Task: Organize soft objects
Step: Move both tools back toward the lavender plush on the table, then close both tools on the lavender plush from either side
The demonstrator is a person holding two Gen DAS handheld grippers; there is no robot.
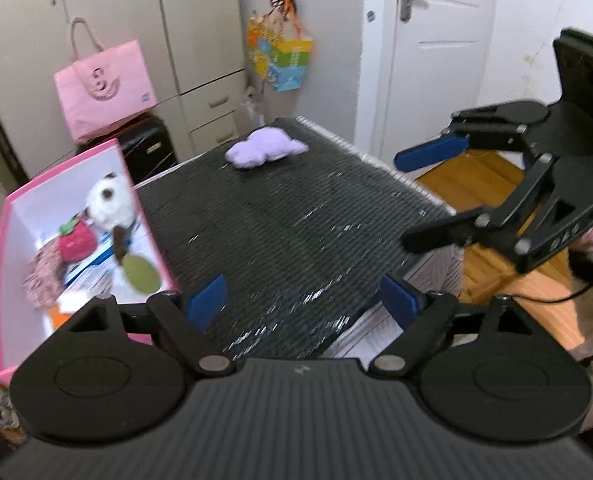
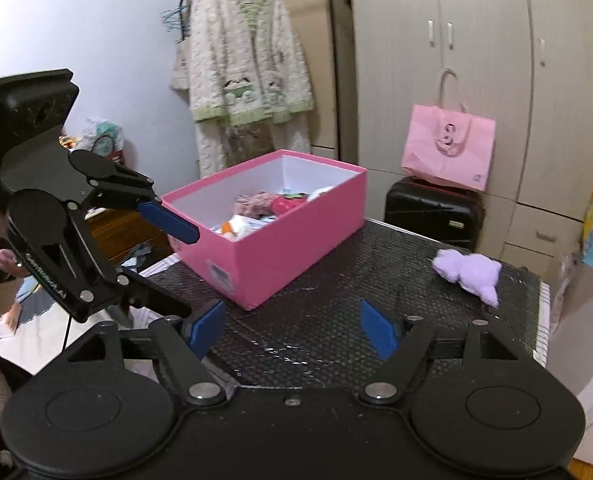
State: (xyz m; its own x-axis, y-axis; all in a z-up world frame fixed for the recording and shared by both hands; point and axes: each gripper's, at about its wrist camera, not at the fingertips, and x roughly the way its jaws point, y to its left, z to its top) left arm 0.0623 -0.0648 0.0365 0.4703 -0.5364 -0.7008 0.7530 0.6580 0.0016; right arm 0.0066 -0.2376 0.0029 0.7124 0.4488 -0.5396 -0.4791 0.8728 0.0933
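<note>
A purple cloud-shaped plush (image 1: pixel 262 151) lies alone at the far end of the black mat-covered table (image 1: pixel 280 232); it also shows in the right wrist view (image 2: pixel 470 274) at the right. A pink box (image 1: pixel 4 240) at the table's left holds a white and brown plush (image 1: pixel 110 200), a red strawberry plush (image 1: pixel 76 242) and other soft items; the box also shows in the right wrist view (image 2: pixel 280 244). My left gripper (image 1: pixel 304 300) is open and empty above the table's near edge. My right gripper (image 2: pixel 292 326) is open and empty, also seen in the left wrist view (image 1: pixel 408 200).
A pink tote bag (image 1: pixel 104 88) sits on a black suitcase (image 1: pixel 152 152) behind the table, before grey cupboards. A colourful bag (image 1: pixel 280 56) hangs on the wall. A white door (image 1: pixel 436 60) is at the right. A robe (image 2: pixel 244 72) hangs left of the cupboards.
</note>
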